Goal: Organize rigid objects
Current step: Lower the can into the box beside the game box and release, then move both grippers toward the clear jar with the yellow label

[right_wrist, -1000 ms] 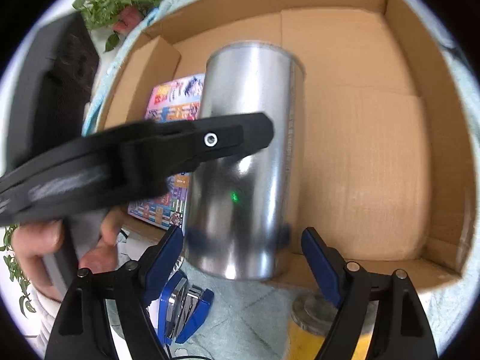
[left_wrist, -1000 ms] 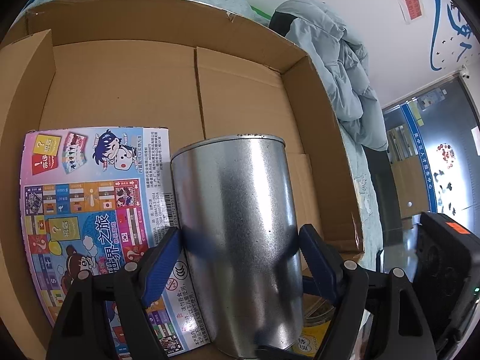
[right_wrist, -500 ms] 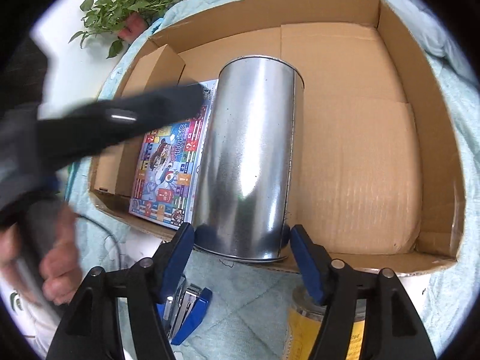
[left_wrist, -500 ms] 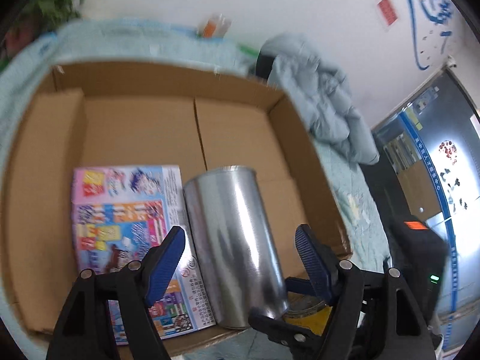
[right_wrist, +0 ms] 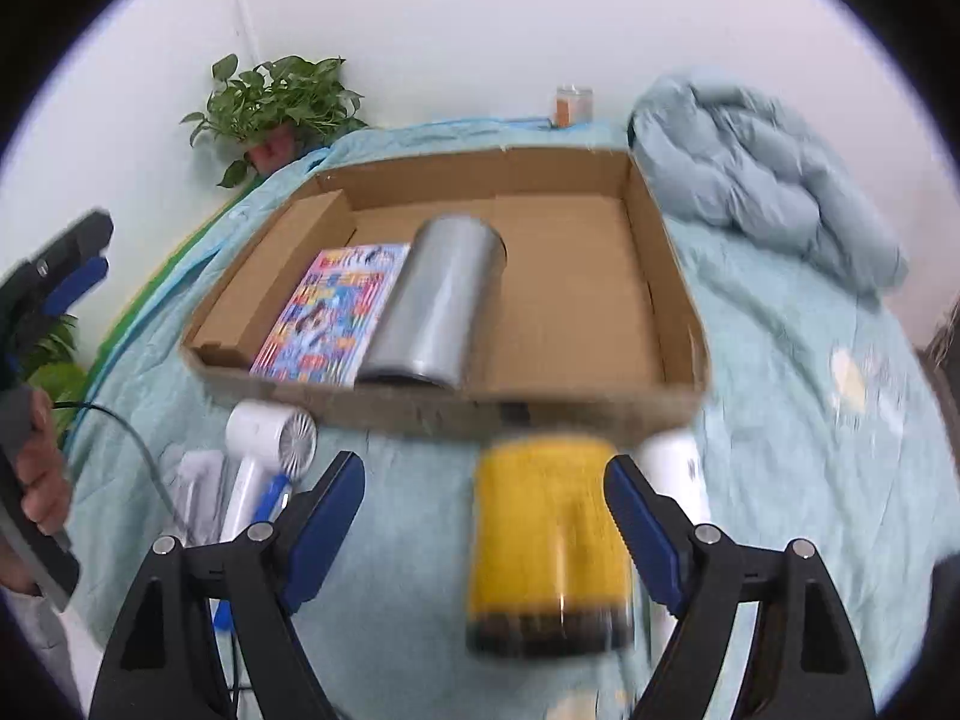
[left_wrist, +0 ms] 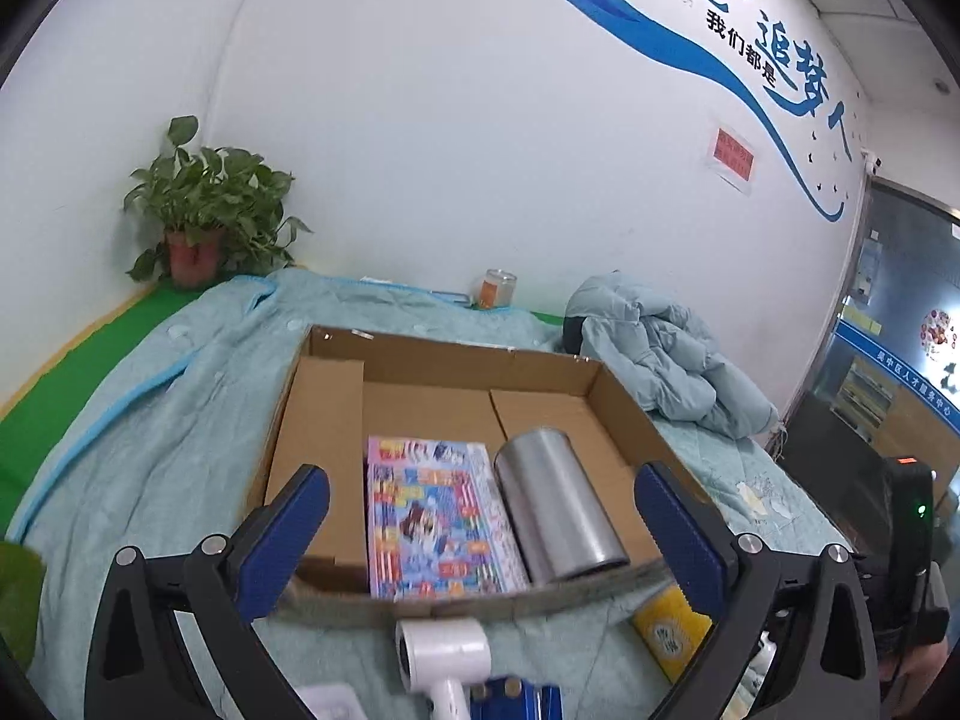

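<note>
Silver can [right_wrist: 437,306] lies beside colourful booklet [right_wrist: 336,315] in cardboard box [right_wrist: 675,324].

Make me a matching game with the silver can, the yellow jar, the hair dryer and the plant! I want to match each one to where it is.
Things:
1. silver can
2. yellow jar
3. hair dryer
4. plant

Places:
A. by the wall, past the box's far left corner
B. lying in the box, beside the colourful game box
C. on the blanket, near the box's front left corner
D. on the blanket, in front of the open right claw

Pairs: 1-B, 2-D, 3-C, 4-A
</note>
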`<state>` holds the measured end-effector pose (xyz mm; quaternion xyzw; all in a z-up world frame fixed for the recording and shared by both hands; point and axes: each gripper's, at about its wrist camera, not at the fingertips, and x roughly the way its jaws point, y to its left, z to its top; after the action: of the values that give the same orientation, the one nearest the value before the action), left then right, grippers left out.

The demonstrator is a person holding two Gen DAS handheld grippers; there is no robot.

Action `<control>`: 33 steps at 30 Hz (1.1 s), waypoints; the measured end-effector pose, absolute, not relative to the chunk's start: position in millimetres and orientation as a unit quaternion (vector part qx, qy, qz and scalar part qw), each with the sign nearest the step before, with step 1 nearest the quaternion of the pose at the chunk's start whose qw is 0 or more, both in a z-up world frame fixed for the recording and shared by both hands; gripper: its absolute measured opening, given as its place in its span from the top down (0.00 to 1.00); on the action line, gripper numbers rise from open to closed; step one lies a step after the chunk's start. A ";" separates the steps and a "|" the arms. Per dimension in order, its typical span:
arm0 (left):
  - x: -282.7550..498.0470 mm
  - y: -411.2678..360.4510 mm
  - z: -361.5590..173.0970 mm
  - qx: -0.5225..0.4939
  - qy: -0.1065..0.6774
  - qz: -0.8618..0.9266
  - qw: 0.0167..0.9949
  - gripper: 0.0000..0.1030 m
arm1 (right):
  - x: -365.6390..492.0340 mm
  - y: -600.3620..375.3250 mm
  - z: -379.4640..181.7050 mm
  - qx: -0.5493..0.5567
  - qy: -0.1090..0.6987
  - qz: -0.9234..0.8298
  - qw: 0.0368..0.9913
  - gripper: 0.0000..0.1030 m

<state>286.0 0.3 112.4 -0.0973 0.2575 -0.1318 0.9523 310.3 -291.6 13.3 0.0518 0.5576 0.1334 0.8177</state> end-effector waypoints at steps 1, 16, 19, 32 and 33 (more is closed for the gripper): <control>279.0 -0.7 108.9 -0.097 0.267 -0.128 0.950 0.20 | 304.1 -297.6 14.6 0.056 0.556 0.129 0.819 0.45; 254.5 -33.6 66.7 -0.113 0.387 -0.073 0.912 0.01 | 260.0 -319.2 18.1 0.032 0.500 0.173 0.848 0.02; 260.8 -45.6 61.2 -0.133 0.406 -0.102 0.898 0.01 | 264.9 -321.1 9.0 0.016 0.501 0.181 0.846 0.02; 305.9 -121.7 15.1 -0.127 0.527 -0.156 0.826 0.01 | 295.7 -351.8 -18.7 0.093 0.561 0.235 0.788 0.04; 309.1 -127.1 14.1 -0.118 0.533 -0.155 0.824 0.01 | 295.5 -351.5 -20.6 0.089 0.564 0.235 0.787 0.06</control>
<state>309.1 -127.1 14.1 -0.1180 0.5325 -0.1550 0.8237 295.5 -351.5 -20.6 0.0893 0.5639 0.2345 0.7868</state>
